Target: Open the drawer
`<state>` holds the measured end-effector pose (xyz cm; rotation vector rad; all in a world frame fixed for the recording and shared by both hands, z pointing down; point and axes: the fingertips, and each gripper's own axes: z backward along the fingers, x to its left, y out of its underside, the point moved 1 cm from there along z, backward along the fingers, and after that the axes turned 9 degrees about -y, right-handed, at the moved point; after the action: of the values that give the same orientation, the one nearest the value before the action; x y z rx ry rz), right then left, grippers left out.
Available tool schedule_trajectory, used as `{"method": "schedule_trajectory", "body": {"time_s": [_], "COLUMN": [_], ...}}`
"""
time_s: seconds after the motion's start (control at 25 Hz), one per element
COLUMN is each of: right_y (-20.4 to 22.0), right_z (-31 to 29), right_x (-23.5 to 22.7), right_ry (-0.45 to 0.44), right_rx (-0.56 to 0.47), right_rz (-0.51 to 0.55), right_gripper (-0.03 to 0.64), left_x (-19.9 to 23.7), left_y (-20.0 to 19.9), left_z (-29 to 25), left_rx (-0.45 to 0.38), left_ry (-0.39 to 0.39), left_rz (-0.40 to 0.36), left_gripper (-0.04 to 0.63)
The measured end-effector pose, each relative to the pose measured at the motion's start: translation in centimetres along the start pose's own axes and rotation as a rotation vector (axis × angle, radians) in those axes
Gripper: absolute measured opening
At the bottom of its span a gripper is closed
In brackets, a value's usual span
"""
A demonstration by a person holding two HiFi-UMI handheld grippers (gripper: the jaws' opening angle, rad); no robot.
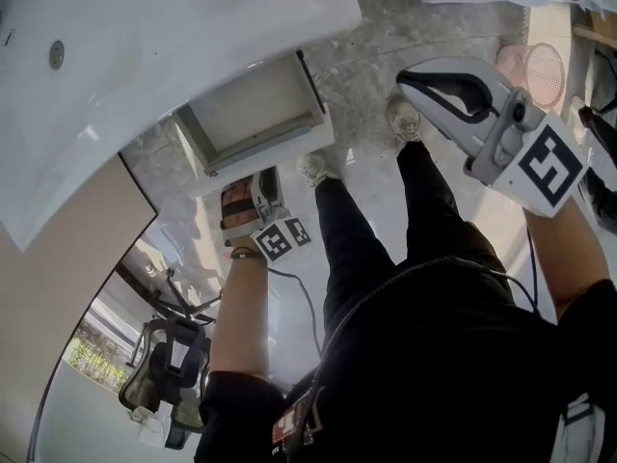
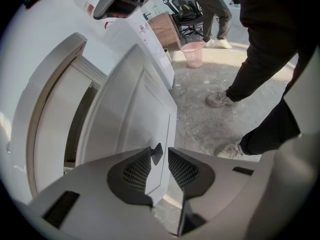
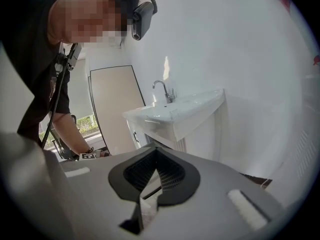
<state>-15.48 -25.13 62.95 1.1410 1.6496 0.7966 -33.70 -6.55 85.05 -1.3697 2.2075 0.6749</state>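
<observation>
Drawer: the white, flat-fronted drawer (image 1: 253, 114) of the vanity unit stands pulled out over the floor, below the basin, with its pale inside showing from above.
Drawer front: in the left gripper view its white panel (image 2: 135, 114) runs up and away from the jaws.
Left gripper: the grey two-jaw left gripper (image 1: 249, 183) (image 2: 164, 154) points steeply down at the drawer's front. Its jaws are parted, with the panel's edge in the gap between them; a slit of daylight shows beside the edge.
Right gripper: the grey right gripper (image 1: 403, 77) (image 3: 151, 151) is held up off to the person's right, well apart from the drawer. Its jaws are together with nothing between them.
Basin: a glossy white ceramic washbasin (image 1: 145, 56) (image 3: 175, 109) tops the unit, with a chrome tap (image 3: 162, 90) at its back.
Floor: grey marbled stone floor (image 1: 386, 27) (image 2: 210, 124), with a pink slotted plastic basket (image 1: 540, 66) (image 2: 193, 54) near the wall.
Person: black trousers and worn pale shoes (image 1: 405, 119) just beside the drawer.
</observation>
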Motion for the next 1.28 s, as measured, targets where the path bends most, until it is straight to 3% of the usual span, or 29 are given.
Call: {"method": "schedule_trajectory", "body": {"time_s": [0.4,0.52,0.68,0.84,1.28], "right_y": [-7.6,-10.1,-12.8,-15.9,-24.4], "right_z": [3.0,4.3,6.4,8.4,12.8], "right_x": [0.5,0.7,1.1,2.2,6.1], "right_ry": [0.038,0.049,0.062,0.071,0.07], "right_rx": [-0.028,-0.049,-0.062,-0.086,-0.143], "right_rz": [0.013,0.012,0.018,0.014,0.059], "right_gripper": [-0.005,-0.005,-0.005,-0.005,-0.005], "left_x": [5.1,8.4,12.9,17.4,32.8], "left_y": [-3.5,-4.6,-6.3,-8.0,-10.3], "left_z": [8.3,10.9,14.8,18.6,29.7], "left_rx": [-0.088,-0.113,-0.153,-0.205,-0.493], "left_ry": [0.042,0.013,-0.035,-0.064,-0.151], "left_rz": [0.212,0.312,0.426,0.547,0.973], "left_gripper": [0.092,0.089,0.002,0.002,0.0]}}
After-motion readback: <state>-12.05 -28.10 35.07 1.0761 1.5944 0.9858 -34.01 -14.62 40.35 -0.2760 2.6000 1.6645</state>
